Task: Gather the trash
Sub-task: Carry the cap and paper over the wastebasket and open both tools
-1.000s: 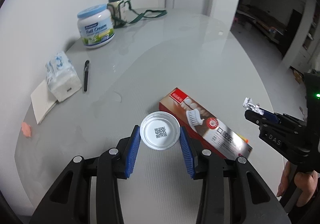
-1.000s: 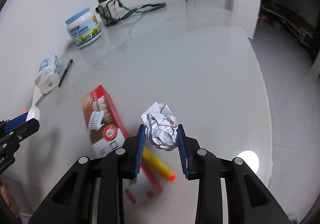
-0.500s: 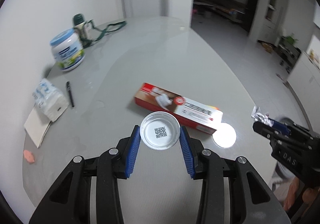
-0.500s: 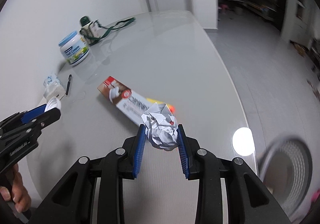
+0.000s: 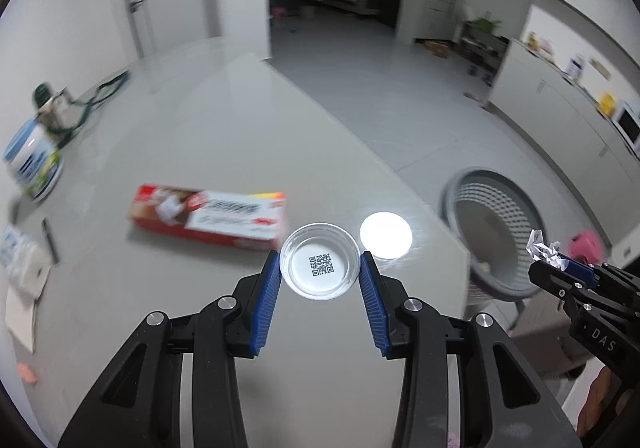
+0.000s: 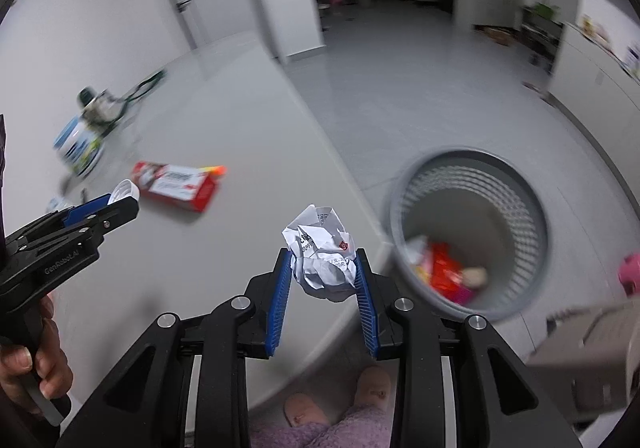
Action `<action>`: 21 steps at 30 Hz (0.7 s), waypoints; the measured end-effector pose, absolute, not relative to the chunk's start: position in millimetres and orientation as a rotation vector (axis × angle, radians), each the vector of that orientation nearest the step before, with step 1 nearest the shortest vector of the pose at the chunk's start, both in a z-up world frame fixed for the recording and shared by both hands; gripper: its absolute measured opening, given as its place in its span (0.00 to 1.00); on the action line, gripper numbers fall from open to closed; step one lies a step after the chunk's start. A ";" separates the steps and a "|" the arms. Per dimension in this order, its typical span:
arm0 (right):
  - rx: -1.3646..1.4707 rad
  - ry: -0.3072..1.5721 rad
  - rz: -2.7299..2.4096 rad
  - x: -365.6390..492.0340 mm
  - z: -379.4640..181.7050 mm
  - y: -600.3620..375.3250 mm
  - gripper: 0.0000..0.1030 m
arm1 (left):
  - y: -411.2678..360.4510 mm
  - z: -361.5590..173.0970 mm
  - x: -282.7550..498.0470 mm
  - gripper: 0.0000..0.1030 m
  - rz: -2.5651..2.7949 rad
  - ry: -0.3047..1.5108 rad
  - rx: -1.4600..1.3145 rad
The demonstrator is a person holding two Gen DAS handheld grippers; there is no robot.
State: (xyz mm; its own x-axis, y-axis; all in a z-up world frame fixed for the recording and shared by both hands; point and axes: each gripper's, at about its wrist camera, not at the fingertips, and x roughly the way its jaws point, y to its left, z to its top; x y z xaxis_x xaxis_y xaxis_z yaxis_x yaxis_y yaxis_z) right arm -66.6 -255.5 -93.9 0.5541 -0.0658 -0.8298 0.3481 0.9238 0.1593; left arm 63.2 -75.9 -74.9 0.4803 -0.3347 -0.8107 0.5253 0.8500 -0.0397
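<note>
My left gripper (image 5: 320, 268) is shut on a round clear plastic lid (image 5: 319, 266) with a QR code, held above the grey table (image 5: 208, 136) near its right edge. My right gripper (image 6: 322, 268) is shut on a crumpled white paper ball (image 6: 320, 254), at the table's edge. A grey mesh waste basket (image 6: 472, 232) stands on the floor to the right, with red and yellow trash inside; it also shows in the left wrist view (image 5: 492, 232). The right gripper with its paper ball (image 5: 542, 250) hangs beside the basket.
A red and white carton (image 5: 208, 216) lies on the table with an orange-tipped yellow thing (image 6: 214, 170) behind it. A milk powder tub (image 5: 34, 164), a bottle with a green strap (image 5: 52, 104), a pen (image 5: 50, 234) and tissues (image 5: 20, 260) sit at the left. My slippered feet (image 6: 340, 396) are below.
Both grippers have swung right, away from the table's middle toward its right edge. The waste basket has come fully into view. Both grips are unchanged.
</note>
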 end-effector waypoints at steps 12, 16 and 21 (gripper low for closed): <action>0.402 0.923 -0.350 -97.9 -96.4 -359.3 0.30 | -191.4 -69.2 49.2 0.38 -0.656 0.926 0.286; 0.407 0.927 -0.329 -90.6 -99.8 -394.1 0.30 | -226.9 -67.8 45.4 0.38 -0.653 0.930 0.296; 0.402 0.939 -0.286 -80.6 -105.3 -427.4 0.30 | -265.2 -70.4 46.6 0.38 -0.641 0.941 0.298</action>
